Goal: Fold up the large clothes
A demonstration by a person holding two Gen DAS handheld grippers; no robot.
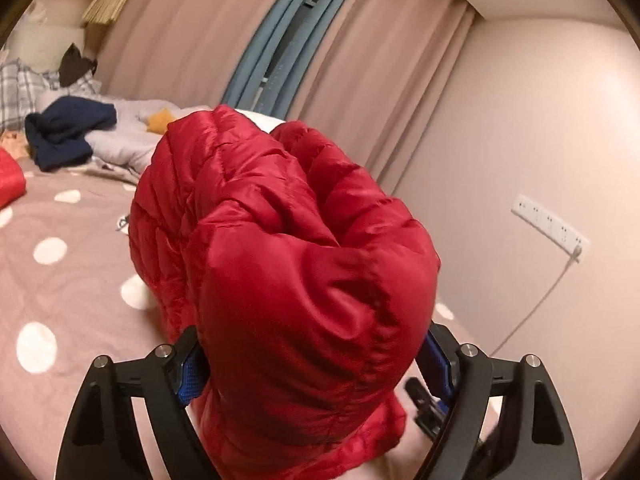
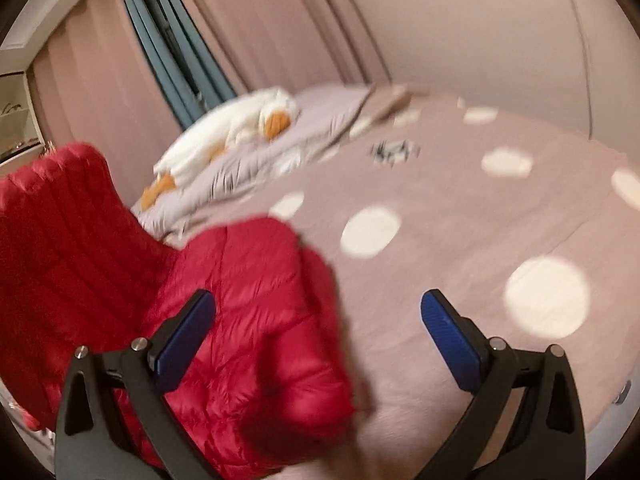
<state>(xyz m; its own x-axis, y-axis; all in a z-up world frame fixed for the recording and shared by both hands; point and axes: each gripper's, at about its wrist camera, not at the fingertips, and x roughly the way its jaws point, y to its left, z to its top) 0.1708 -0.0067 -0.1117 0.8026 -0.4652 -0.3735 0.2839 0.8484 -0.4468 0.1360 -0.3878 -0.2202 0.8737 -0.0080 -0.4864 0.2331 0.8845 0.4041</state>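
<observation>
A red quilted puffer jacket (image 1: 280, 264) fills the middle of the left wrist view. My left gripper (image 1: 316, 364) is shut on a thick bunch of it and holds it up above the bed. In the right wrist view the jacket (image 2: 248, 320) lies bunched at the lower left, with part of it raised at the far left. My right gripper (image 2: 316, 336) is open and empty, just above the bed; its left finger (image 2: 184, 328) overlaps the jacket's edge. The right wrist view is blurred.
The bed has a pink cover with white dots (image 2: 460, 240). A lilac quilt with a white and orange plush toy (image 2: 240, 124) lies at the far side. Dark blue clothes (image 1: 68, 132) and plaid pillows (image 1: 20, 88) lie further off. Curtains and a wall with a socket strip (image 1: 548, 224) stand behind.
</observation>
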